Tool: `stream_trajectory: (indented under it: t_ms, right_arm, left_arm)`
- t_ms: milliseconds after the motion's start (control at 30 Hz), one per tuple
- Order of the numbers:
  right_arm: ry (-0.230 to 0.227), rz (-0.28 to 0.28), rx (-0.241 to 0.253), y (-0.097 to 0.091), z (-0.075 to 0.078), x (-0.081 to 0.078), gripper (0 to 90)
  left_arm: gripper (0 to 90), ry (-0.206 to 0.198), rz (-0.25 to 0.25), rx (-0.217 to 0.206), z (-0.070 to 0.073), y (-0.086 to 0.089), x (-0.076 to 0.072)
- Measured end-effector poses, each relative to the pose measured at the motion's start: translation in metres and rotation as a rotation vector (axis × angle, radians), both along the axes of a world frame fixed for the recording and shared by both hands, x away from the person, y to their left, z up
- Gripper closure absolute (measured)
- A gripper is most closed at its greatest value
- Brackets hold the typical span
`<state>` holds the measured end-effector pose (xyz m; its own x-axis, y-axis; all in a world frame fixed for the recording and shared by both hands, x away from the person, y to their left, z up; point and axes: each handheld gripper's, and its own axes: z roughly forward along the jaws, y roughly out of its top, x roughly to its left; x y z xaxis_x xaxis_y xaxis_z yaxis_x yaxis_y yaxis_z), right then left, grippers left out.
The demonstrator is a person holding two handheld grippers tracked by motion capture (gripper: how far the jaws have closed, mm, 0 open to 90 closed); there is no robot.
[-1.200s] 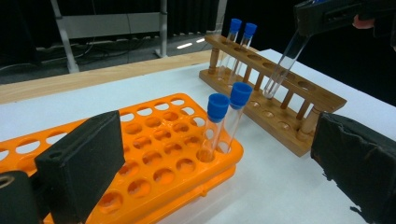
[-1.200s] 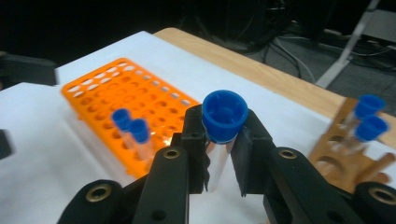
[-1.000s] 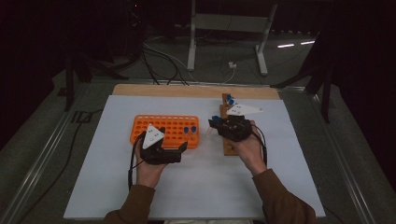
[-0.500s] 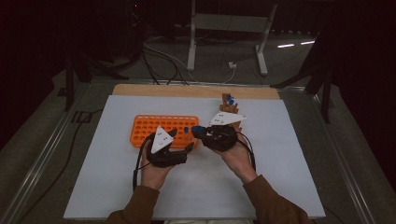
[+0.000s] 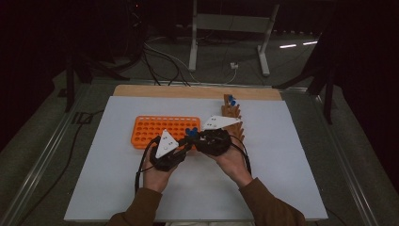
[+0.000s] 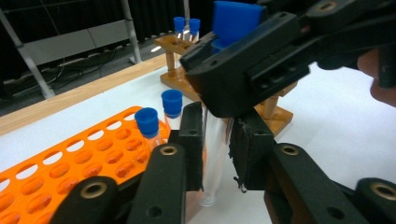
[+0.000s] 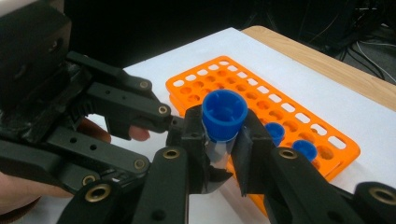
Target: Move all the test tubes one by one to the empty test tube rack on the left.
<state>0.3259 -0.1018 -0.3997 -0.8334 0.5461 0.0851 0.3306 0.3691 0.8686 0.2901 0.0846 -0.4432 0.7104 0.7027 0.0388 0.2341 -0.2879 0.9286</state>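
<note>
Both grippers are on one blue-capped tube (image 7: 223, 122), held in the air just beside the near right corner of the orange rack (image 5: 164, 129). The right gripper (image 7: 219, 140) has its fingers (image 7: 194, 135) clamped on the tube just under the cap. The left gripper (image 6: 215, 149) has just been closing, and its fingers (image 6: 192, 140) now press the clear body of the same tube lower down. I read this as a hand-over in mid step: both grips are on, neither is released.

Progress, judged from how things lie:
- Two capped tubes (image 6: 159, 116) already stand in the orange rack, at its right end.
- At least two more blue-capped tubes (image 6: 186, 25) wait in the wooden stand (image 5: 231, 115), beyond the orange rack's right end.
- The held tube is not yet seated in a hole.
- Most holes of the orange rack are unfilled, so the job looks to be at an early stage.

Hard to make out:
- In the high view the two grippers overlap near the orange rack's front edge; the tube there is little more than a blue speck.
- The tube's lower tip blurs against the white table (image 5: 291, 155) in the left gripper view.
- I cannot tell whether the tube holds liquid.
- The wooden stand is partly behind the right gripper, so its tube count is uncertain.
</note>
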Motion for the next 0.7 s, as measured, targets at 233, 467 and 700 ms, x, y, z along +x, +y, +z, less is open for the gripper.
stream_trajectory:
  t_ms: [233,467,700]
  right_arm:
    - [-0.019,-0.017,0.054,-0.010,0.004,0.001,43.9]
    - [-0.059,-0.133,0.076,-0.031,0.007,0.008,14.7]
    - [-0.058,-0.193,0.065,-0.051,0.002,0.013,4.7]
  left_arm:
    - [78.0,0.007,0.022,-0.007,-0.001,0.005,0.002]
    - [78.0,-0.017,0.061,-0.030,-0.004,0.014,0.011]
    - [78.0,-0.007,0.115,-0.046,-0.014,0.015,0.029]
